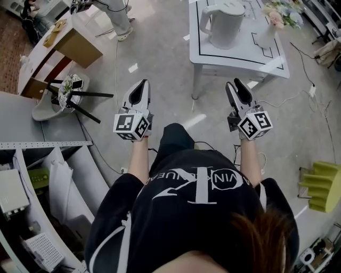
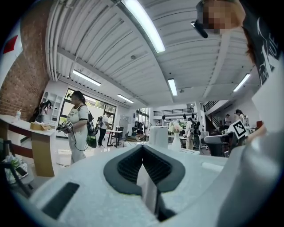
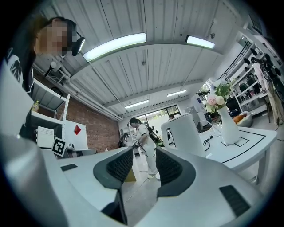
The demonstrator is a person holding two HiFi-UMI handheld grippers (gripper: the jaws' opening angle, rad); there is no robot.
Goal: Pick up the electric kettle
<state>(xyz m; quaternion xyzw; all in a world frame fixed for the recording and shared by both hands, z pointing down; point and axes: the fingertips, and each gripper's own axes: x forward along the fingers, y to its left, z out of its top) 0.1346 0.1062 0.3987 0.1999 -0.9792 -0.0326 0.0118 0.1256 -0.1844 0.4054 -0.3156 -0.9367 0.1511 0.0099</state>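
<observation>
The white electric kettle [image 1: 224, 24] stands upright on a white table [image 1: 234, 61] ahead of me, its handle to the left. In the right gripper view the kettle [image 3: 184, 133] shows just right of the jaws and well beyond them. It appears small and distant in the left gripper view [image 2: 158, 135]. My left gripper [image 1: 139, 88] is held level over the floor short of the table, its pads meeting at the tips [image 2: 142, 148] with nothing in them. My right gripper [image 1: 235, 86] is level beside it, open [image 3: 144, 166] and empty.
A vase of flowers [image 1: 277, 18] and a cable sit on the table right of the kettle. A tipped black-legged stool [image 1: 69, 96] and grey shelving lie to the left. A yellow object [image 1: 322, 186] is on the floor at right. A person [image 1: 120, 16] stands beyond.
</observation>
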